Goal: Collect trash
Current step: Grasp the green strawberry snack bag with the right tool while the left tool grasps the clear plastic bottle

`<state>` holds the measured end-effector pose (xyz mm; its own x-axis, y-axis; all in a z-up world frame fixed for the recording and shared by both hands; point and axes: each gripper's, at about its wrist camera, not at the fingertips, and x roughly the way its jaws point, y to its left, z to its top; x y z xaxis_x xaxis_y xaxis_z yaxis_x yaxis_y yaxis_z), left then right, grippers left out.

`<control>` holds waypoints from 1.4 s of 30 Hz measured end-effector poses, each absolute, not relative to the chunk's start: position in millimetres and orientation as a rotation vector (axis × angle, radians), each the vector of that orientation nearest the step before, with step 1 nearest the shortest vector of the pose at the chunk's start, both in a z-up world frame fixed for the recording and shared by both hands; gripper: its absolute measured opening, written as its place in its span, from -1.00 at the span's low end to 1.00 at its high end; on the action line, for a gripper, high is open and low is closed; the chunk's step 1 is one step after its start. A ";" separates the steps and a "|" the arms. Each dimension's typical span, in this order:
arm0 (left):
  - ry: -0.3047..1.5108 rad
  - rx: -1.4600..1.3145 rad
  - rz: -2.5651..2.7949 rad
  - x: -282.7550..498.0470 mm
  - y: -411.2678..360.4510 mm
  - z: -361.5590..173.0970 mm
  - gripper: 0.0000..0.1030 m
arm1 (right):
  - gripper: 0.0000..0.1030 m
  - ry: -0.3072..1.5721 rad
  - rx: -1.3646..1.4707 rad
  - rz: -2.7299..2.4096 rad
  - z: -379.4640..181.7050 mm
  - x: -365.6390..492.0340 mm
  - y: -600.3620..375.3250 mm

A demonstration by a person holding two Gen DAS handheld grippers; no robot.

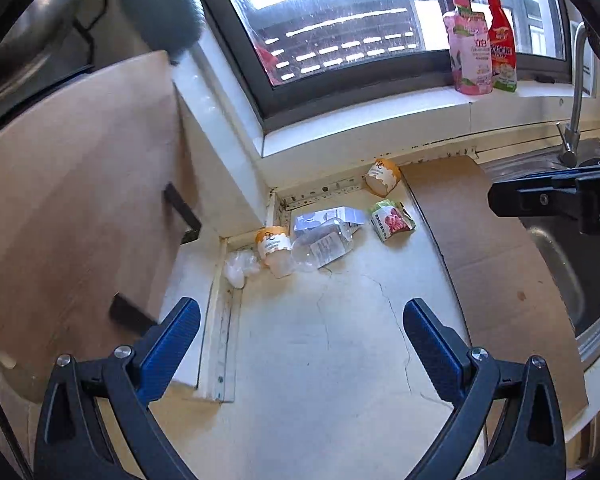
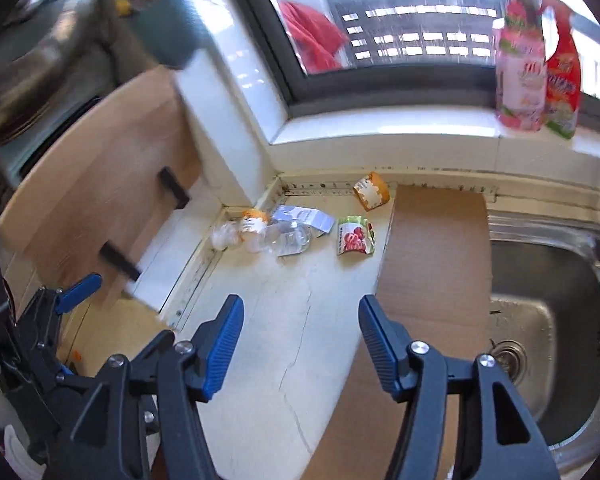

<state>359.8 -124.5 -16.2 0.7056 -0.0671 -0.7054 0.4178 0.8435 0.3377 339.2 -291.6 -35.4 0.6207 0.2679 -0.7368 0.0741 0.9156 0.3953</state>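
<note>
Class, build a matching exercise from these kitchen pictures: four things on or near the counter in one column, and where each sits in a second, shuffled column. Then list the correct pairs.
Things
1. pink pump bottle
2. clear plastic bottle
3. green snack packet
4. cardboard sheet

Places
A. lying on the counter between the two orange-capped cups
B. flat on the counter, running up to the sink's edge
C. upright on the window sill
D. on the counter, just left of the cardboard

Pairs: 1-C, 2-A, 3-D, 4-B
</note>
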 end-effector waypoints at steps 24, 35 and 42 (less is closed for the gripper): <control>1.000 0.699 -0.383 553.8 -182.3 -170.3 0.95 | 0.16 1.065 0.270 0.042 -199.7 528.6 -281.0; 1.017 0.764 -0.387 550.6 -189.5 -189.7 0.65 | -0.59 1.067 0.362 0.118 -199.7 511.3 -289.0; 1.079 0.736 -0.395 533.2 -190.0 -178.9 0.33 | -0.60 1.059 0.457 0.167 -186.9 481.4 -292.5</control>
<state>533.2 -190.0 -178.9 0.4362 0.0557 -0.8981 0.6229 0.7016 0.3461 481.4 -292.5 -186.9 0.4873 0.3476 -0.8011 0.0839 0.8945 0.4392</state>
